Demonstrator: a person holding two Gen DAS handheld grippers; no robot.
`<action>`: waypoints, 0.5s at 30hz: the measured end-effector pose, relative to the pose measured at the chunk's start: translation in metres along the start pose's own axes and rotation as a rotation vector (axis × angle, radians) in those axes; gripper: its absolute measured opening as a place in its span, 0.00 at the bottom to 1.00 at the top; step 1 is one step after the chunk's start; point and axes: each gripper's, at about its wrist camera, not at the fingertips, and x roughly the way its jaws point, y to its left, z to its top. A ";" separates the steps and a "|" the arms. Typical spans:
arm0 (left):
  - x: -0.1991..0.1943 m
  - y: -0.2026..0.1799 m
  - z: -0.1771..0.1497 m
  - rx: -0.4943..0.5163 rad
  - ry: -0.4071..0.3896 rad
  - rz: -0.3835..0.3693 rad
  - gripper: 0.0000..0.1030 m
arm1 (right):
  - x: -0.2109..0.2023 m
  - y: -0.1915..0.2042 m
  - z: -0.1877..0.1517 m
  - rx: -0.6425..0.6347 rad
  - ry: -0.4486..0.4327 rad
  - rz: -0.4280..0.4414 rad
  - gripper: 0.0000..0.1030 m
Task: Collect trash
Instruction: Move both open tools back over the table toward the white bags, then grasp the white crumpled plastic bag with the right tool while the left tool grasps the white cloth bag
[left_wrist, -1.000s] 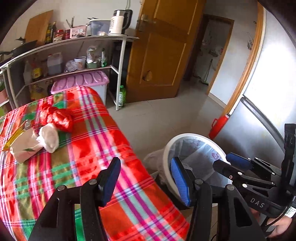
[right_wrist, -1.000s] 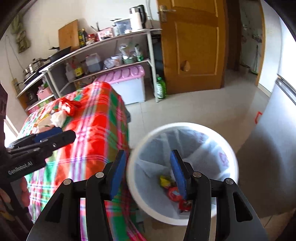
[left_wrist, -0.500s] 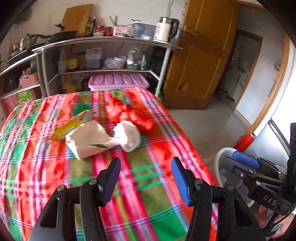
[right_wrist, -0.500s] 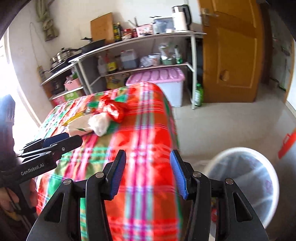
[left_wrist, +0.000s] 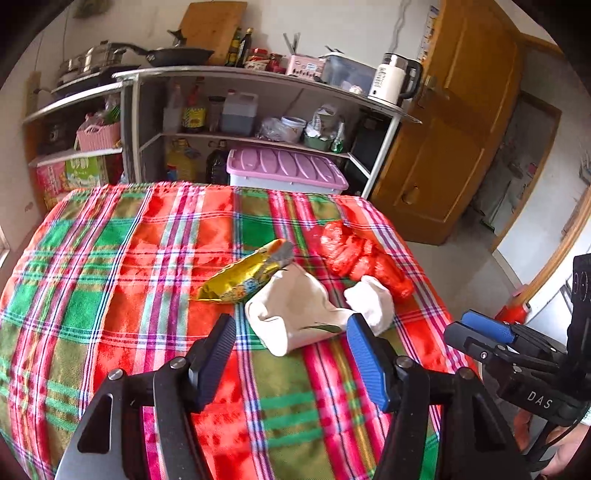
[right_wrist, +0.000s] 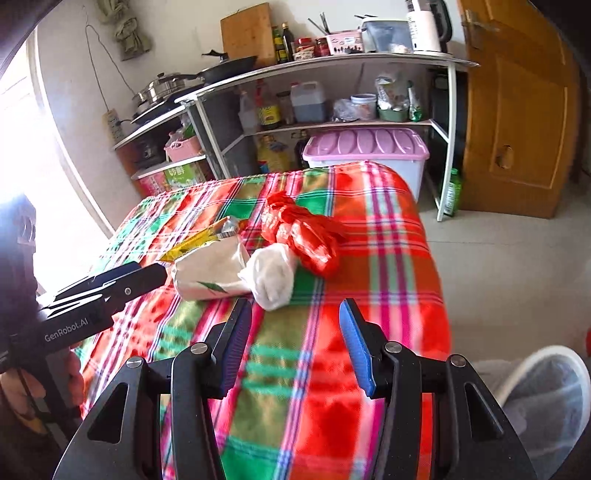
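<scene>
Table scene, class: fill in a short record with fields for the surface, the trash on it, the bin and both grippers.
surface: plaid tablecloth
trash: yellow wrapper, white paper bag, white wad, red plastic bag, clustered together
bin: white lined bin, on the floor beside the table
left gripper: open, empty
right gripper: open, empty

Table (left_wrist: 110, 258): covered in a plaid of red, green and olive squares crossed by pink, white and blue stripes. On the plaid, a gold-yellow wrapper (left_wrist: 243, 275) with a grey end; just right of it, a cream-white paper bag (left_wrist: 295, 314) with a green leaf mark, a white crumpled wad (left_wrist: 369, 301) and a translucent red plastic bag (left_wrist: 360, 254). Behind the table, a storage box (left_wrist: 284, 168) with a lilac-pink lid. Right of the table, a white-rimmed bin (right_wrist: 546, 384). Both grippers (left gripper (left_wrist: 291, 363), right gripper (right_wrist: 293, 345)): black, with blue pads.
</scene>
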 end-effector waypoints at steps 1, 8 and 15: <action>0.004 0.006 0.001 -0.015 0.011 -0.006 0.61 | 0.004 0.003 0.003 -0.013 -0.001 0.001 0.49; 0.024 0.018 0.003 -0.024 0.044 -0.019 0.61 | 0.037 0.011 0.015 -0.024 0.025 0.045 0.56; 0.042 0.021 0.005 -0.033 0.062 -0.014 0.61 | 0.061 0.016 0.022 -0.029 0.055 0.062 0.56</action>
